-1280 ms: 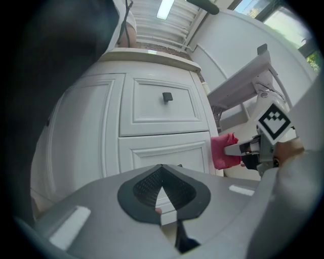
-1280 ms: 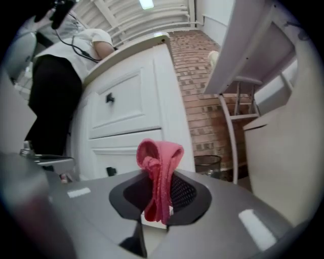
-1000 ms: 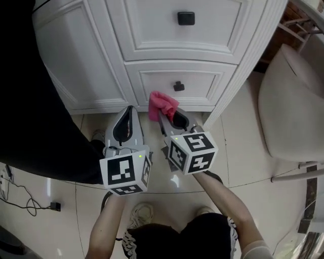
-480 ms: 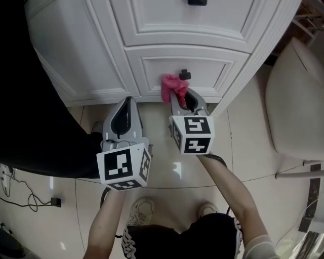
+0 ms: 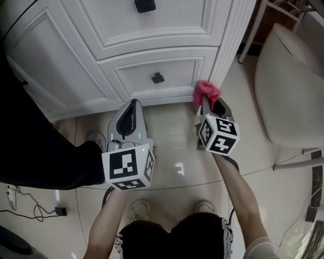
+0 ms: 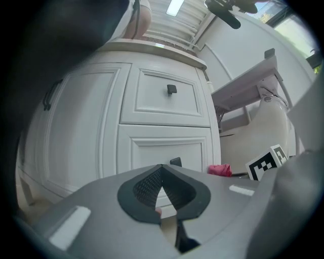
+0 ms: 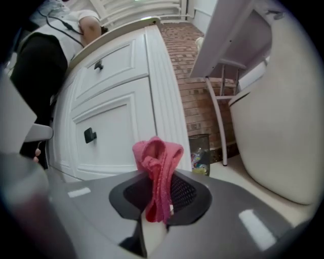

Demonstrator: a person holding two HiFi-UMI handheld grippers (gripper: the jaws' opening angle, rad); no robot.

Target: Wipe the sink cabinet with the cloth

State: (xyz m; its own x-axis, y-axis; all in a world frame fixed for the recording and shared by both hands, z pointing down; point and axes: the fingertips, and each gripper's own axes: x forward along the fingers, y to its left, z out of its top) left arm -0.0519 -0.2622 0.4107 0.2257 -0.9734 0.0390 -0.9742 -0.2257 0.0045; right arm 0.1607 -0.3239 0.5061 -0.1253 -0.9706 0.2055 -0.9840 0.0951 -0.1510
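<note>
The right gripper (image 5: 206,102) pinches only a thin fold of the pink cloth (image 5: 207,91) near the cabinet (image 5: 167,55) right corner; rubbing could pull it free. The left gripper (image 5: 132,104) is closed, empty.

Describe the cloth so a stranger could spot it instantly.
Start at the white sink cabinet and follow its lower drawer right to the fluted corner post. By the post's foot, the right gripper pinches a crumpled cloth, the only bright pink thing against that white.

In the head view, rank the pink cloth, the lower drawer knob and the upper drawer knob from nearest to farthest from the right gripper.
1. Pink cloth, clamped in the right gripper.
2. Lower drawer knob, to its left.
3. Upper drawer knob, higher up.
</note>
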